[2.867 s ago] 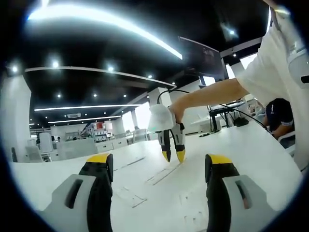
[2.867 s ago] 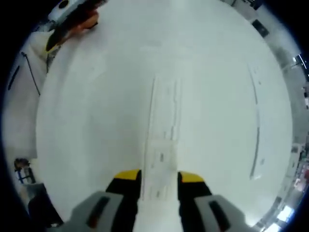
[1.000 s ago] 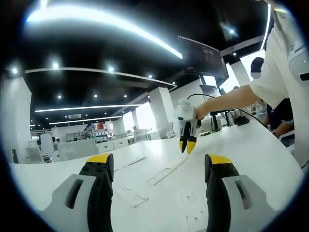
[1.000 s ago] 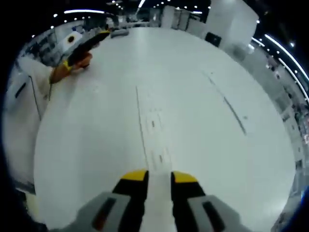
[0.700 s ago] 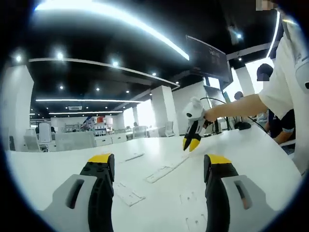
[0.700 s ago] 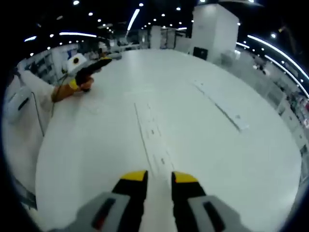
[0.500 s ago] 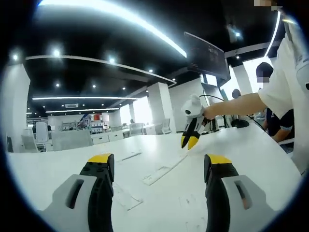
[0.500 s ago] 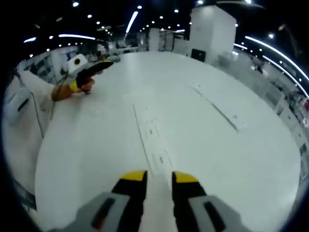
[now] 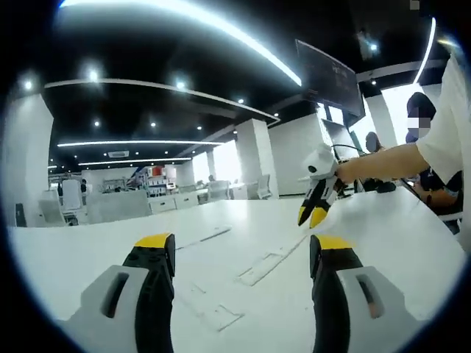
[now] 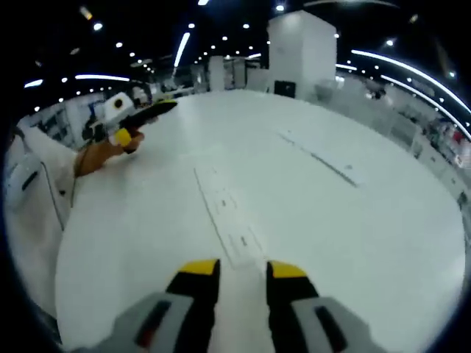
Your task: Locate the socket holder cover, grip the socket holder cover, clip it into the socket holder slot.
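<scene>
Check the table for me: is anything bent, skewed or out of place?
Nothing stands out. The long white strip lies flat on the white table, running away from the right gripper; a second strip lies flat farther off. The left gripper hangs open above the table.

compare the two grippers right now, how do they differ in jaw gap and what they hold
The left gripper has its jaws set wide apart with nothing between them; the right gripper has its jaws close together on the near end of a long white strip. The left gripper hovers above the white table; the right gripper's strip runs out flat along it. Both have yellow-tipped black jaws.
</scene>
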Action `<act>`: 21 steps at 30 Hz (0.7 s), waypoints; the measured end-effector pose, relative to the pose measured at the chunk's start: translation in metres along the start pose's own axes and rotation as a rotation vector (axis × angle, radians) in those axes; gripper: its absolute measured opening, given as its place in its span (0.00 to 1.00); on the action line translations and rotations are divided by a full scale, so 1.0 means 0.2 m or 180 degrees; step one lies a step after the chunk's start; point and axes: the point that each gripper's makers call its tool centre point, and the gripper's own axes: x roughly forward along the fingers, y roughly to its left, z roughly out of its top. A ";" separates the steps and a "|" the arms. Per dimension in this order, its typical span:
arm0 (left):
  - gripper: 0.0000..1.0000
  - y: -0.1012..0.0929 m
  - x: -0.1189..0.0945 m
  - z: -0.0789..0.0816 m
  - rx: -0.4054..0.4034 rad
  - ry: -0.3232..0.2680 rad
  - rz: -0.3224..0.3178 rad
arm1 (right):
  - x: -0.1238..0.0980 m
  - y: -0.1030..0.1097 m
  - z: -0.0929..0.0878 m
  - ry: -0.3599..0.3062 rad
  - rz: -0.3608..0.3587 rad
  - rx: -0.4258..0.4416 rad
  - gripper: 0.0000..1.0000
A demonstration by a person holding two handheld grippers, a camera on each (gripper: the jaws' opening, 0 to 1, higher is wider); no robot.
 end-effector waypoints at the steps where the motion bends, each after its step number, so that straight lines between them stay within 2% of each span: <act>1: 0.73 0.01 -0.01 0.01 -0.0010 -0.0007 0.0000 | 0.01 0.01 0.00 -0.0031 -0.0022 0.0024 0.29; 5: 0.69 0.03 -0.02 0.08 -0.0141 -0.0116 0.0010 | 0.02 0.04 0.00 -0.0082 -0.0033 0.0119 0.29; 10: 0.69 0.04 -0.02 0.11 -0.0180 -0.0146 0.0041 | 0.05 0.10 -0.01 -0.0050 -0.0022 0.0158 0.29; 13: 0.69 0.03 -0.02 0.08 -0.0195 -0.0064 0.0011 | 0.05 0.10 -0.01 -0.0066 -0.0008 0.0176 0.30; 21: 0.68 0.03 -0.05 0.06 -0.0200 -0.0033 0.0000 | 0.04 0.08 -0.01 -0.0052 -0.0003 0.0176 0.30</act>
